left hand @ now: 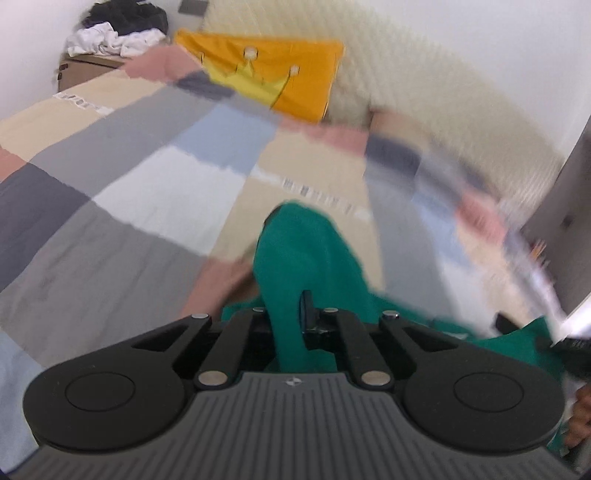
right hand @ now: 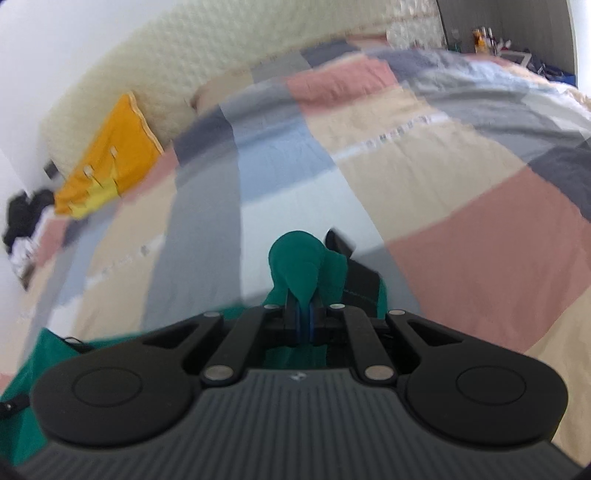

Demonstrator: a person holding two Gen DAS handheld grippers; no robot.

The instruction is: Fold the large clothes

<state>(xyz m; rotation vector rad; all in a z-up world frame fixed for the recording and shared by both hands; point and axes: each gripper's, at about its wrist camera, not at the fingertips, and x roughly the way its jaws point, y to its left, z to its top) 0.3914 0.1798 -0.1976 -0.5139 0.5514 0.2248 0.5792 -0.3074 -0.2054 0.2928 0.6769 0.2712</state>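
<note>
A green garment (left hand: 306,251) rises in a bunched fold straight ahead of my left gripper (left hand: 291,306), which is shut on it. The cloth hides the left finger, and only a dark right fingertip (left hand: 307,301) shows. More of the green cloth trails off to the lower right. In the right wrist view, my right gripper (right hand: 303,314) is shut on another bunch of the green garment (right hand: 299,258), pinched between its blue pads. A black part (right hand: 358,277) lies just right of that bunch. Green cloth also hangs at the lower left.
Below both grippers spreads a bed with a patchwork cover (left hand: 155,192) (right hand: 461,206). An orange pillow (left hand: 295,70) (right hand: 110,155) with a yellow crown leans on the cream quilted headboard (left hand: 424,92). A pile of clothes (left hand: 114,33) sits on a box in the far corner. A hand (left hand: 581,413) shows at the right edge.
</note>
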